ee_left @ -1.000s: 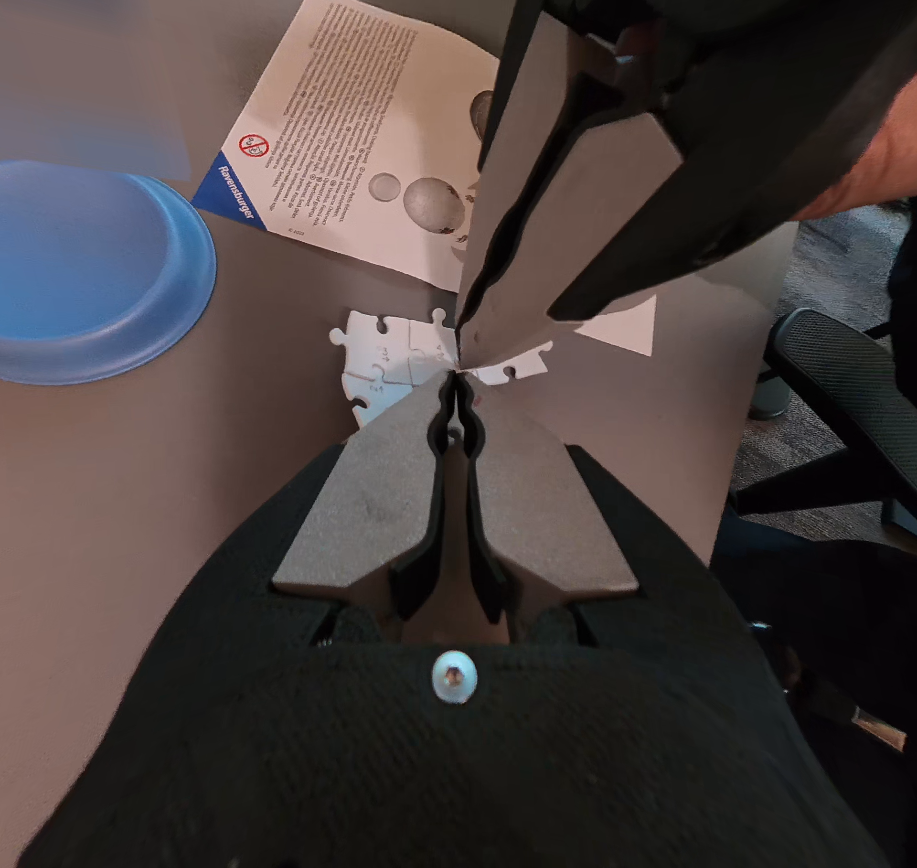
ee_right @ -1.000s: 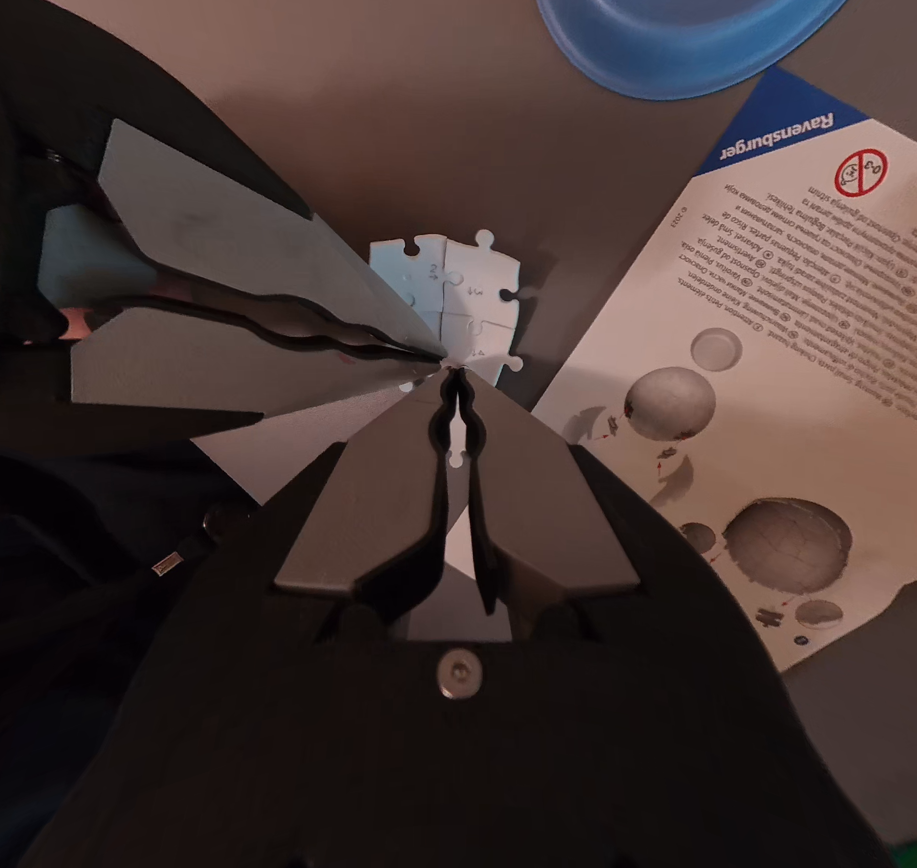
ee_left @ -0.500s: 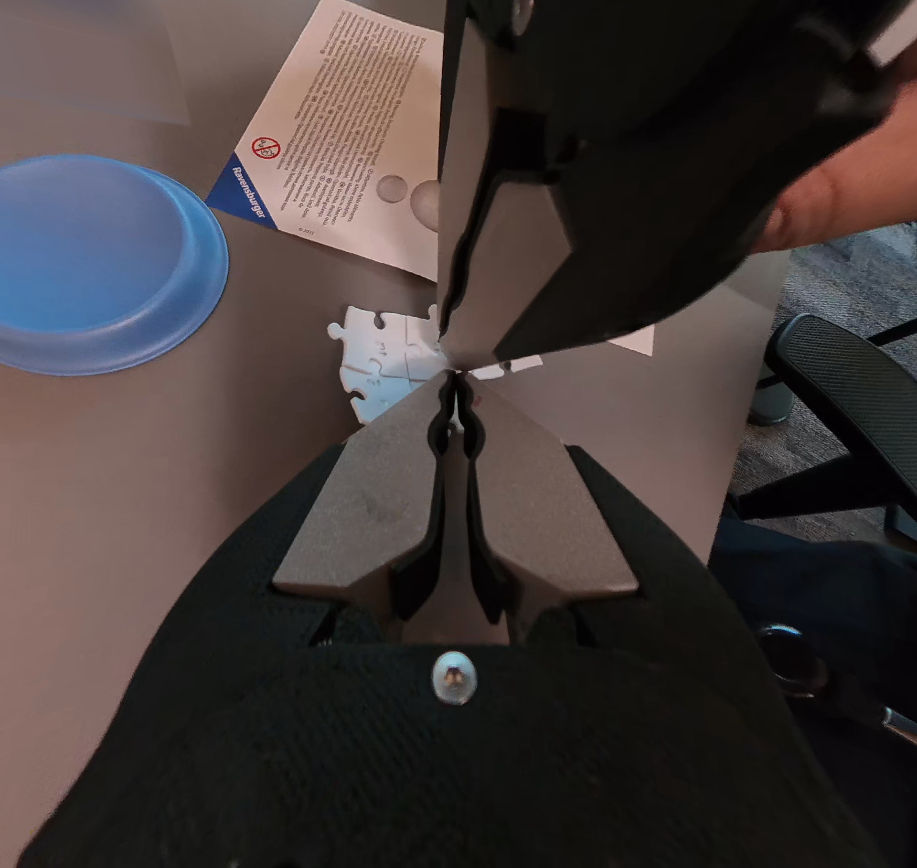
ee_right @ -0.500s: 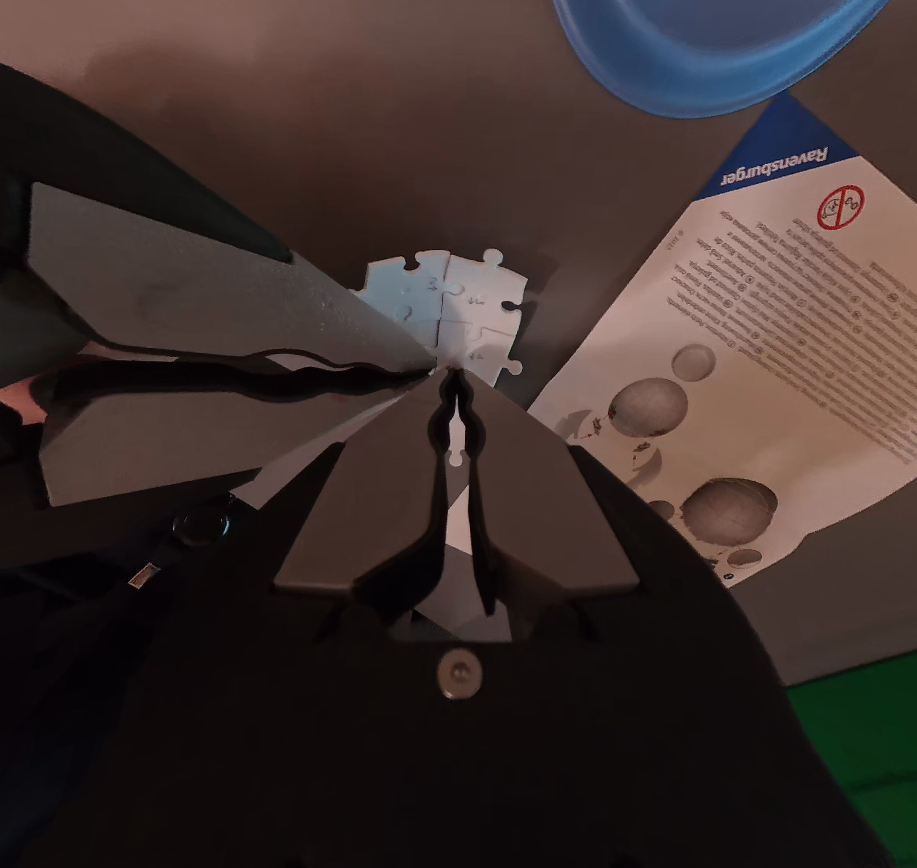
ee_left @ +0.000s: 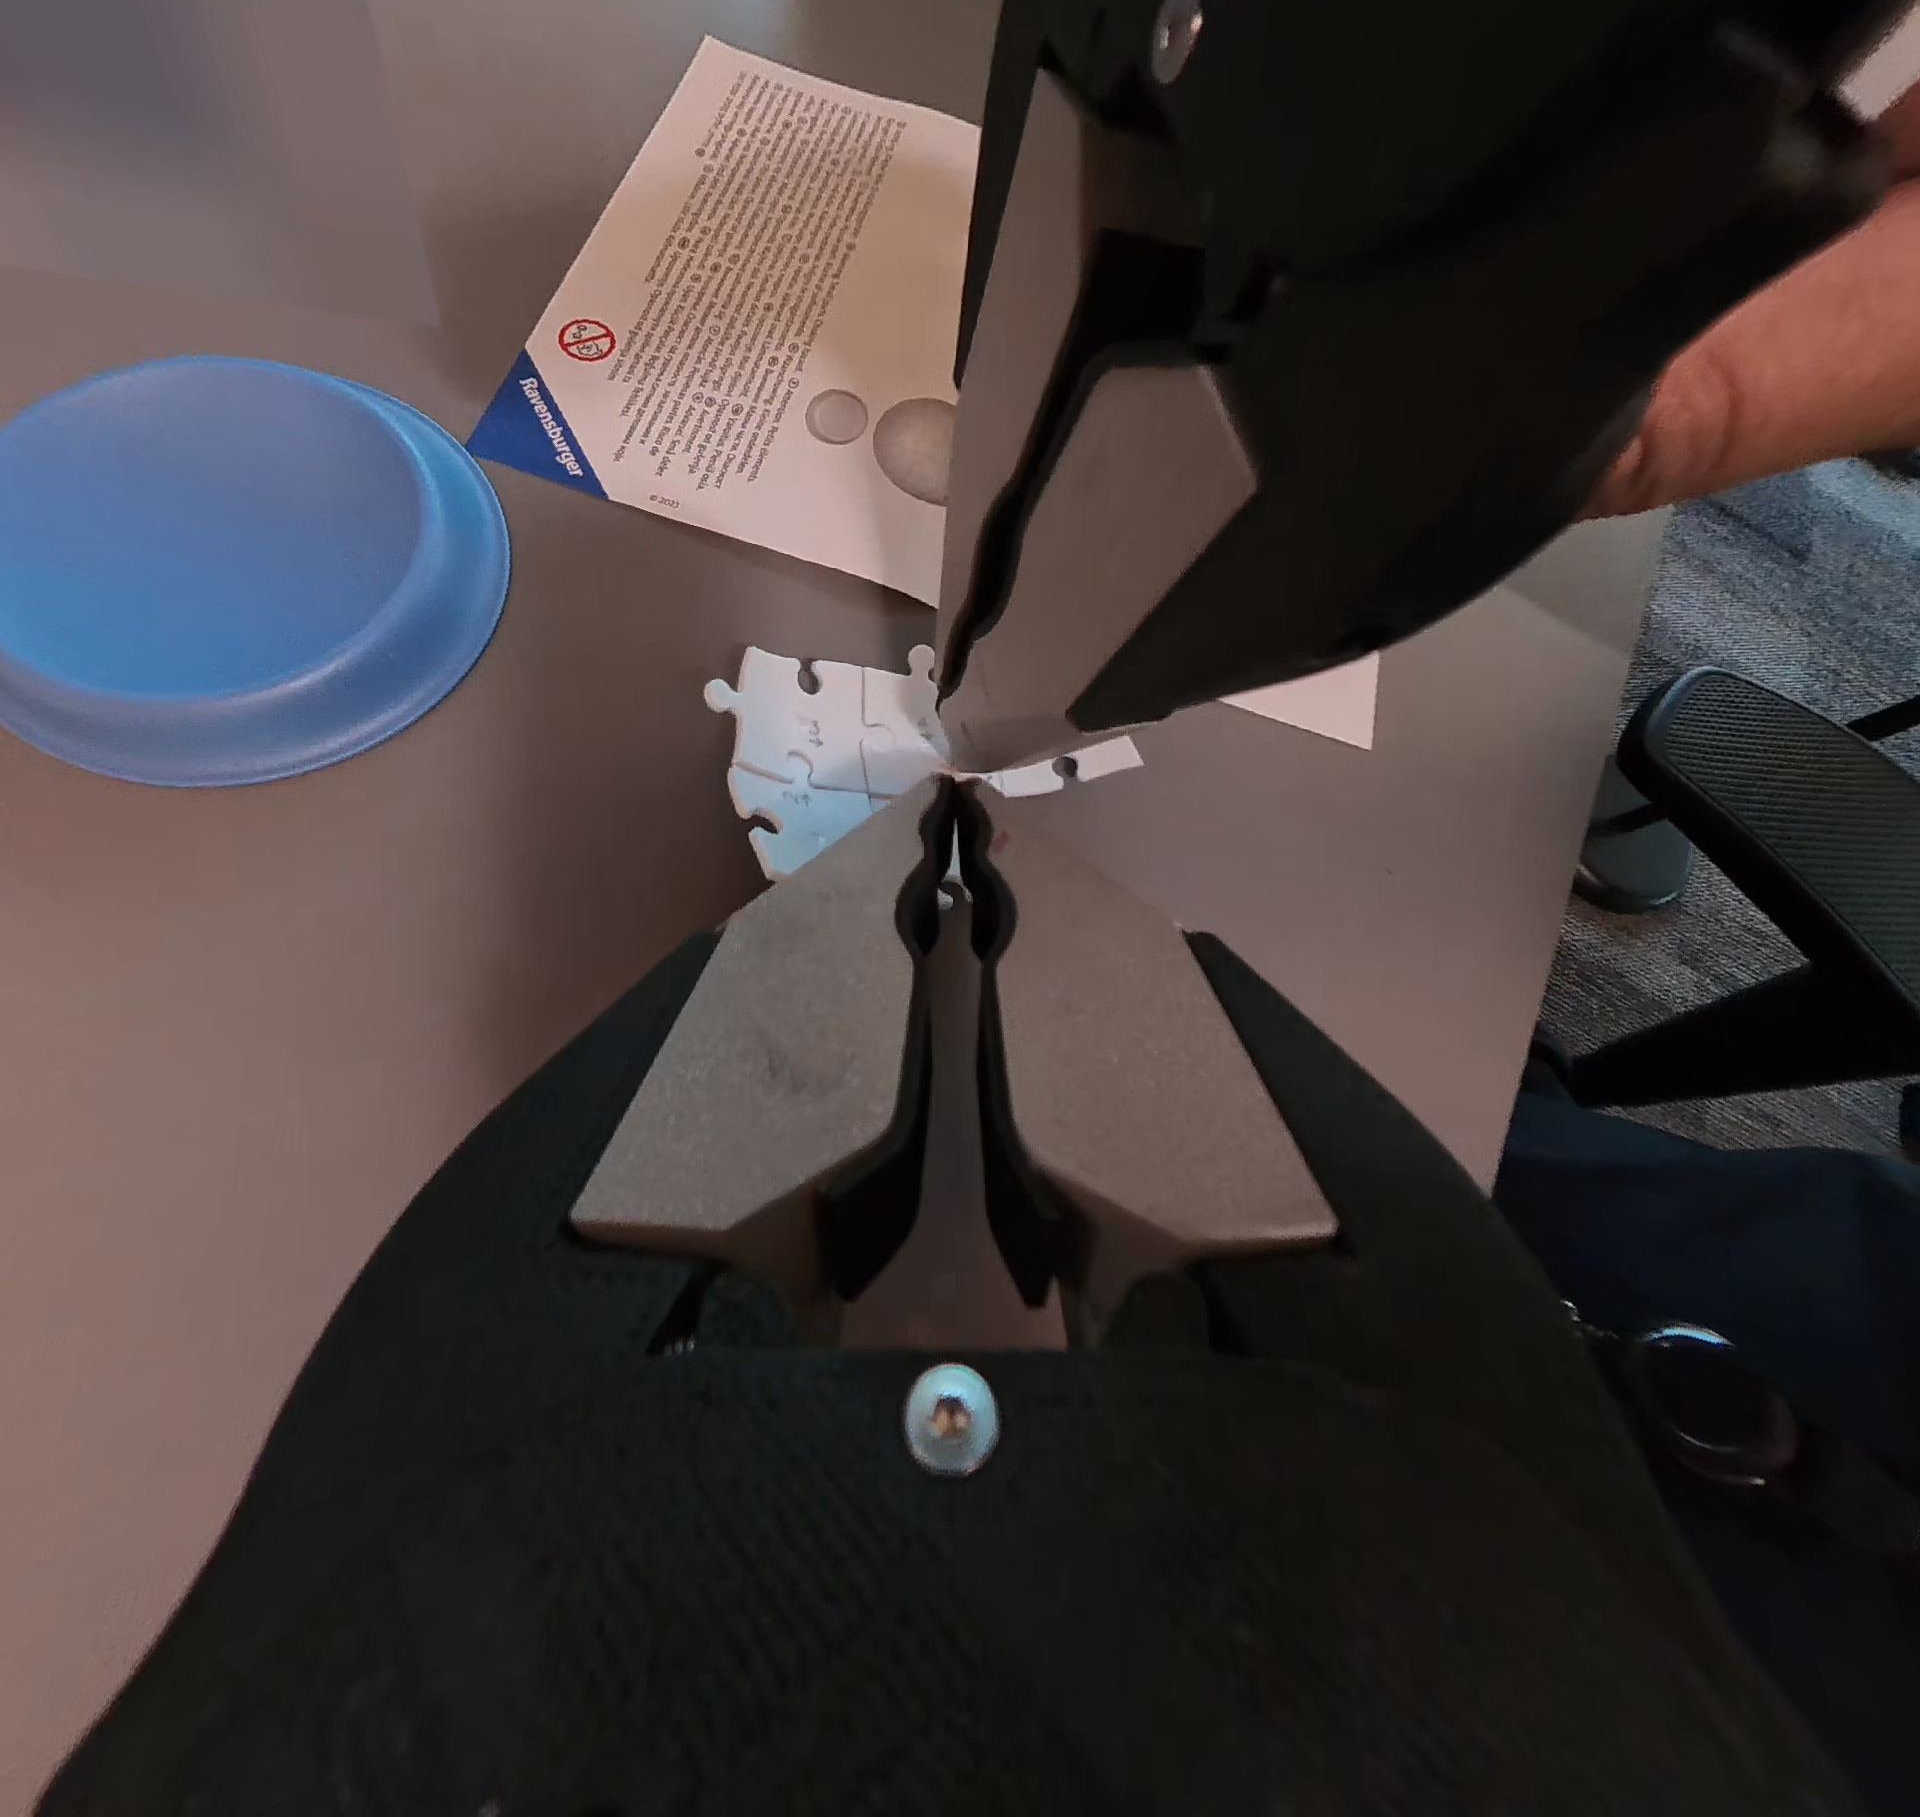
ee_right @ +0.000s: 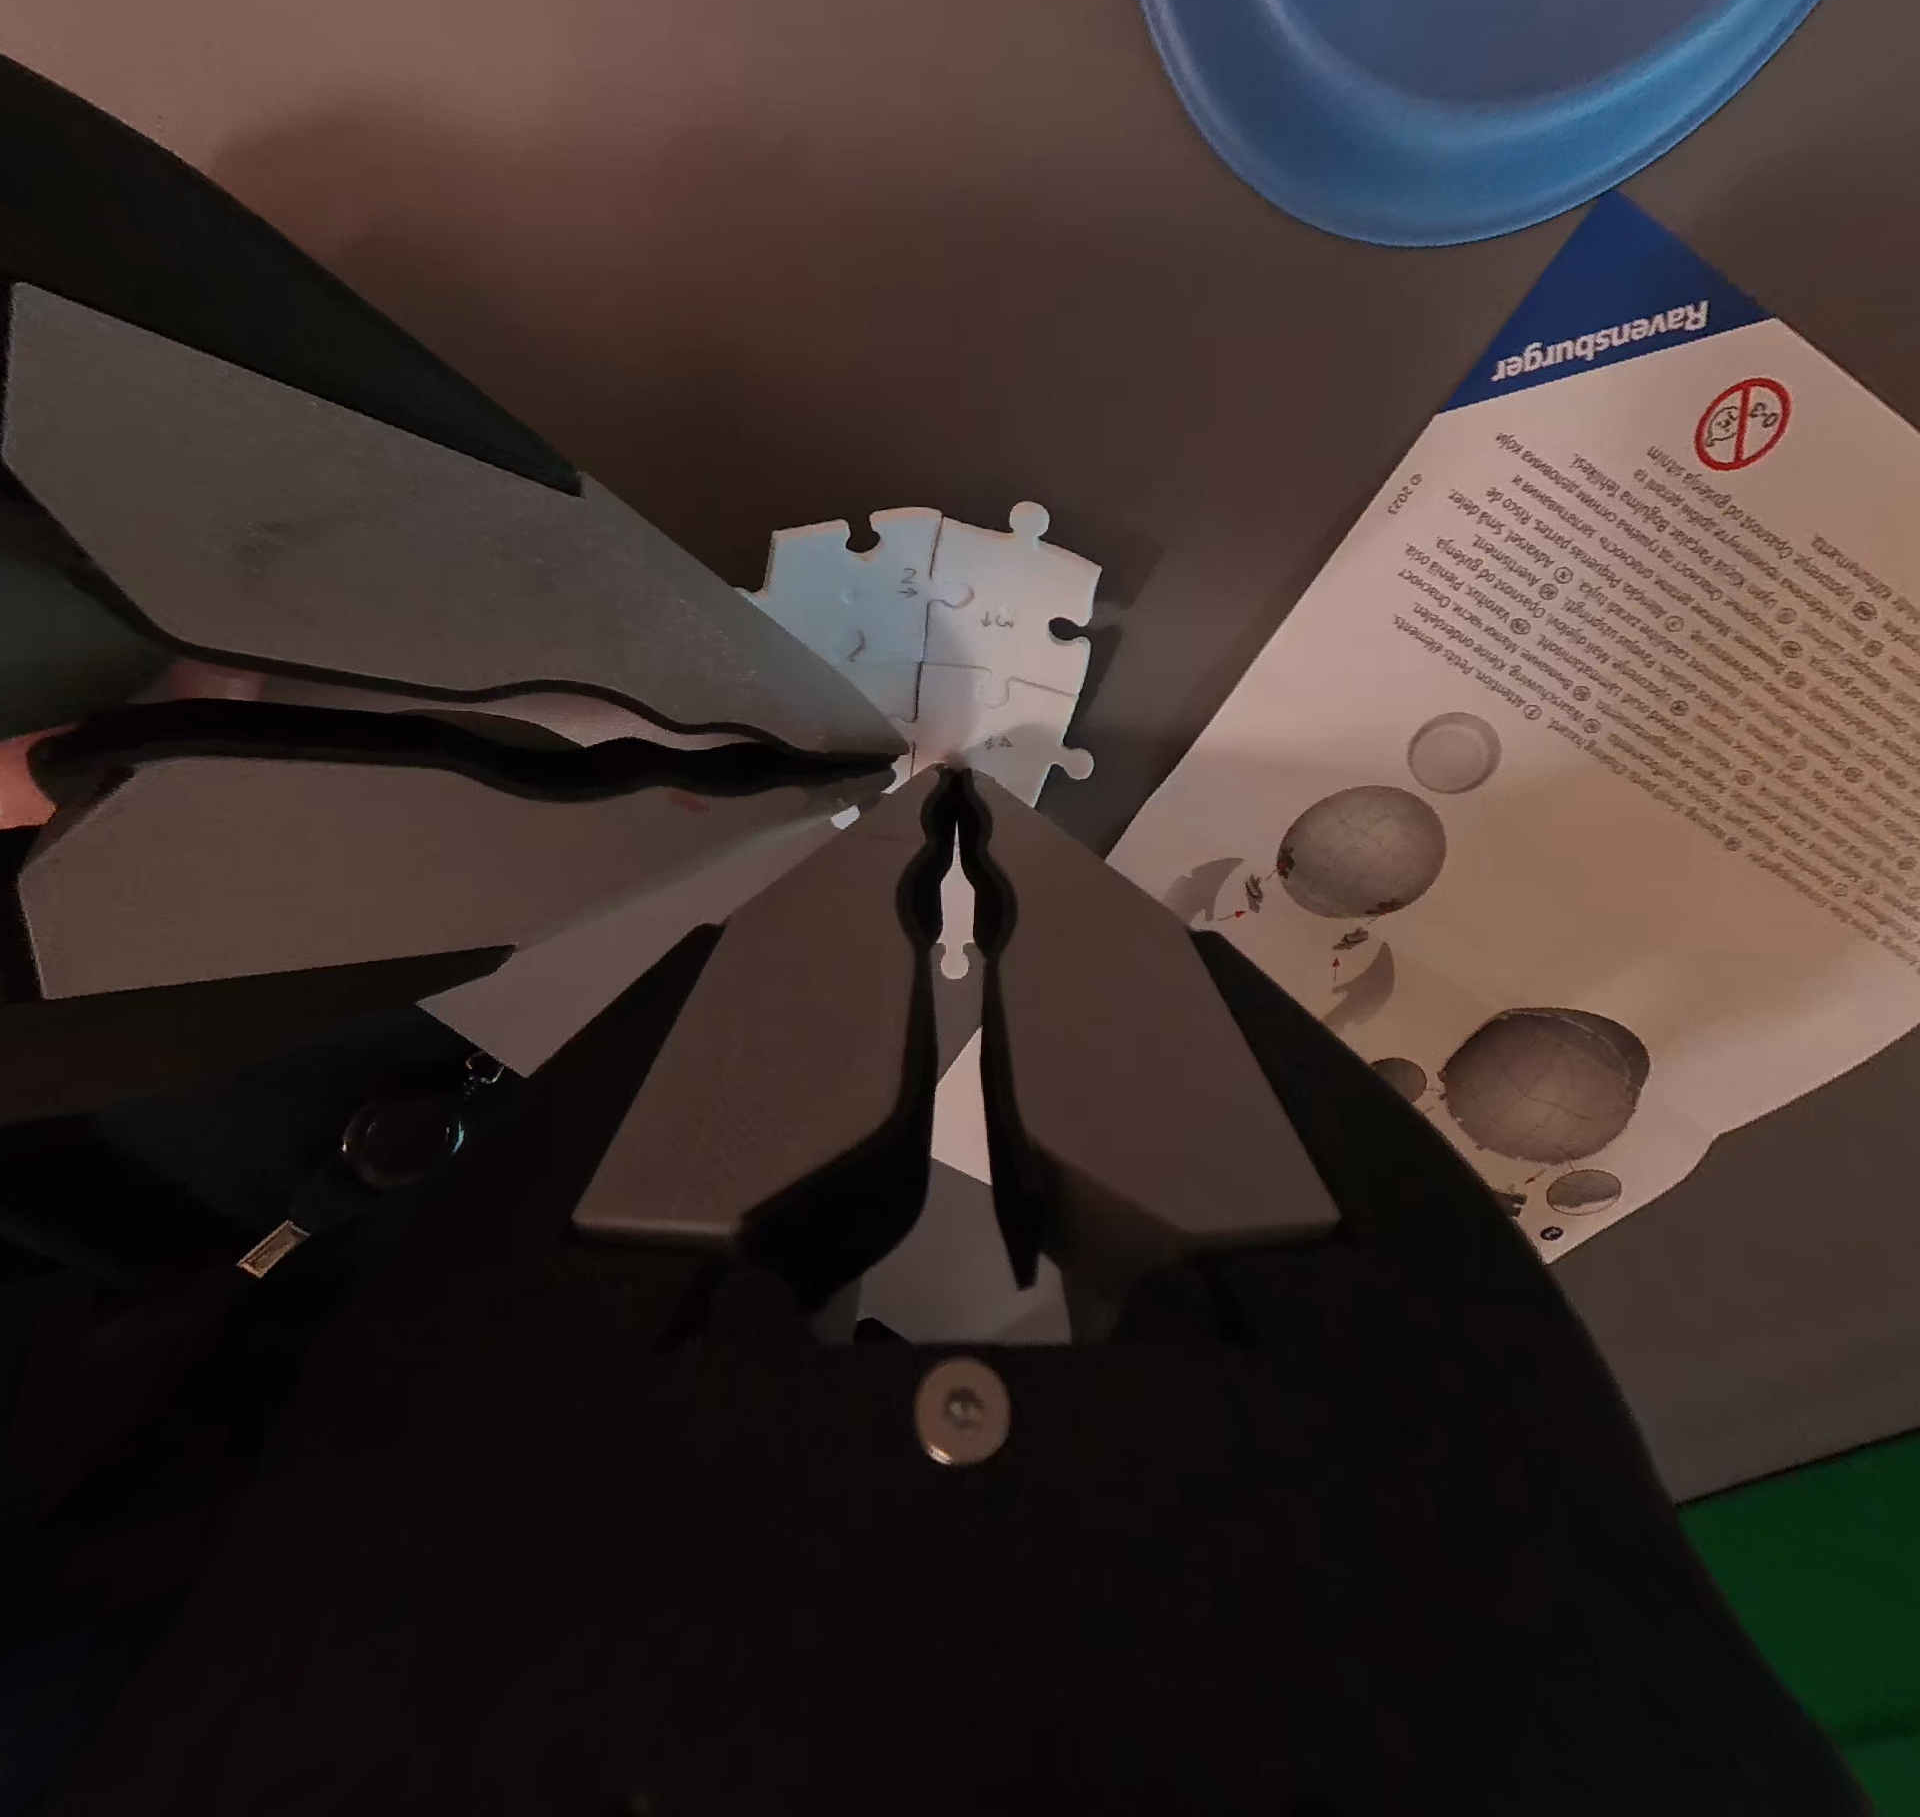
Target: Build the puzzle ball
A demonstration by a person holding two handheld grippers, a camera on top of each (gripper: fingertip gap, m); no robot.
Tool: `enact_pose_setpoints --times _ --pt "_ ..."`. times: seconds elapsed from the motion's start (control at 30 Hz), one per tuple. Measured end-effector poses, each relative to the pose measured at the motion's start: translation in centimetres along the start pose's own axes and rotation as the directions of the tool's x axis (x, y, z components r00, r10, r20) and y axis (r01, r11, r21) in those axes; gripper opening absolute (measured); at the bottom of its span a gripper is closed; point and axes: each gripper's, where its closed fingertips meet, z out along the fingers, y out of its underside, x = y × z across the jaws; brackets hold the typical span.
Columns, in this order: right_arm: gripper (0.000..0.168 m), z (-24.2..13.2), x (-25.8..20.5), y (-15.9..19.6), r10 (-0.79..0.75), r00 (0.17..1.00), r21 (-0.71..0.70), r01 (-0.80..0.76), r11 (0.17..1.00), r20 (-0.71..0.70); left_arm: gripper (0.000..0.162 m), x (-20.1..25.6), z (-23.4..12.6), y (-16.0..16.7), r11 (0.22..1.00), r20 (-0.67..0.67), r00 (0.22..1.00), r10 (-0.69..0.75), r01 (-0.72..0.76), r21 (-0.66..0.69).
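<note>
Puzzle pieces, white, thin and joined into a small curved patch, sit held just above the brown desk, and we judge them light, stiff and apt to unclip if twisted. Our left tongs are pressed together on the patch's near edge, our right tongs likewise pinch a piece at its rim. We should grip the flat margins, never the tabs.
</note>
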Motion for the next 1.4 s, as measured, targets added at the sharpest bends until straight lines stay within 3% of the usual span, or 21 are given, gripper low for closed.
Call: enact_pose_setpoints --times 0.47,0.77,0.9,1.07,1.4 --pt "0.0 0.0 0.0 -0.1 0.015 0.999 0.031 -0.017 0.999 0.042 0.0 -0.5 -0.8 -1.1 0.996 0.028 1.0 0.013 -0.015 0.087" --pt "0.0 -0.4 -0.8 -0.3 0.003 0.986 0.127 -0.024 0.992 0.165 0.0 -0.4 -0.8 -1.2 0.995 0.03 0.999 0.016 -0.019 0.096" --pt "0.0 -4.2 -1.5 -1.6 -0.017 0.961 0.337 -0.081 0.938 0.277 0.0 -0.5 -1.3 -1.6 0.992 0.036 0.999 0.016 -0.02 0.128" --pt "0.0 -8.2 -0.2 -0.6 -0.005 0.961 0.49 -0.136 0.861 0.275 0.0 -0.6 -1.7 -1.8 0.989 0.035 0.999 0.011 -0.017 0.148" --pt "0.0 -10.8 1.8 1.9 0.012 0.975 0.604 -0.148 0.783 0.223 0.0 -2.3 -3.4 -1.9 0.983 0.024 0.999 -0.024 0.019 0.183"
